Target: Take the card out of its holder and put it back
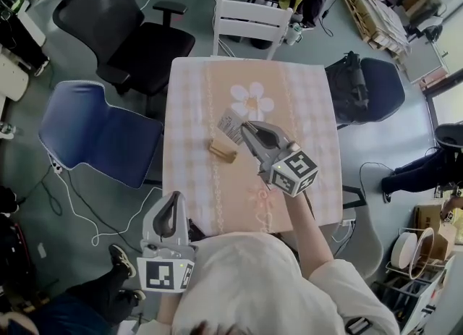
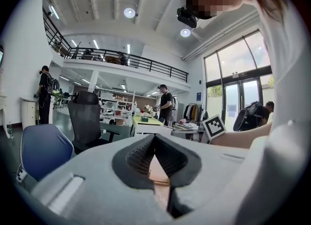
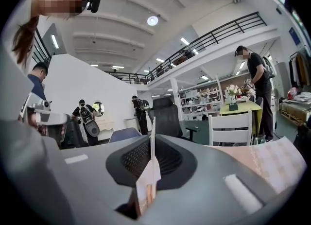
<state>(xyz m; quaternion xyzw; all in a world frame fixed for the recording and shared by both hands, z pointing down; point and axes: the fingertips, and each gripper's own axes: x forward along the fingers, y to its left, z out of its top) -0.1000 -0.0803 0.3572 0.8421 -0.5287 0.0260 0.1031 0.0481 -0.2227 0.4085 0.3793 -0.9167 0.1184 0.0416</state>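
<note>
R tool [image 3: 152, 144] pinching card [image 3: 146, 185], clear of holder [image 1: 223, 151].

Your bench [image 1: 189, 102] wore a pink checked cloth on a grey floor [image 1: 29, 160]. Round it you had a blue chair [image 1: 94, 134], a black office chair [image 1: 137, 33] and a white wooden chair [image 1: 249, 22]. Above you ran a railed mezzanine [image 2: 126, 60], with round ceiling lights [image 2: 129, 12] lit and tall windows [image 2: 233, 85] bright.

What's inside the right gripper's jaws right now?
The card, edge-on, clamped by the right gripper. Its lower part is buried between the jaws, and its face cannot be read. The wooden holder stands on the table; its slot is too small to make out.
</note>
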